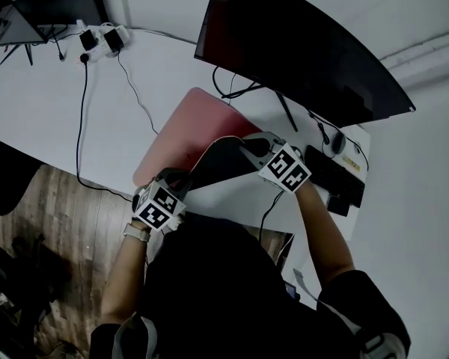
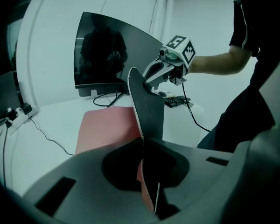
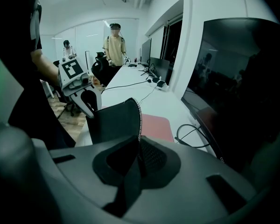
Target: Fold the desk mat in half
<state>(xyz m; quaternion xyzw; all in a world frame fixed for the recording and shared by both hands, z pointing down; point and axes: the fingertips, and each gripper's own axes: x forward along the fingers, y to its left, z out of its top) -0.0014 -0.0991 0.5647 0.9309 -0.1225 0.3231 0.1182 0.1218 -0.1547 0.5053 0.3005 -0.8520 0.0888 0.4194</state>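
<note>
The left tool (image 1: 178, 179) and the right tool (image 1: 252, 147) each pinch the mat (image 1: 185, 129) by its near edge. That edge is lifted, black underside showing. The pink rest lies flat on the table (image 1: 45, 103).

Office: long white desk (image 1: 37, 111), curved monitor (image 1: 299, 51), keyboard (image 1: 333, 174), power strip (image 1: 101, 42), cables.

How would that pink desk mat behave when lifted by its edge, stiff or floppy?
Probably floppy: the desk mat curls over where the left gripper and right gripper pinch it. Likely light: its edge looks thin. It bends smoothly without creasing, so maybe slightly springy.
</note>
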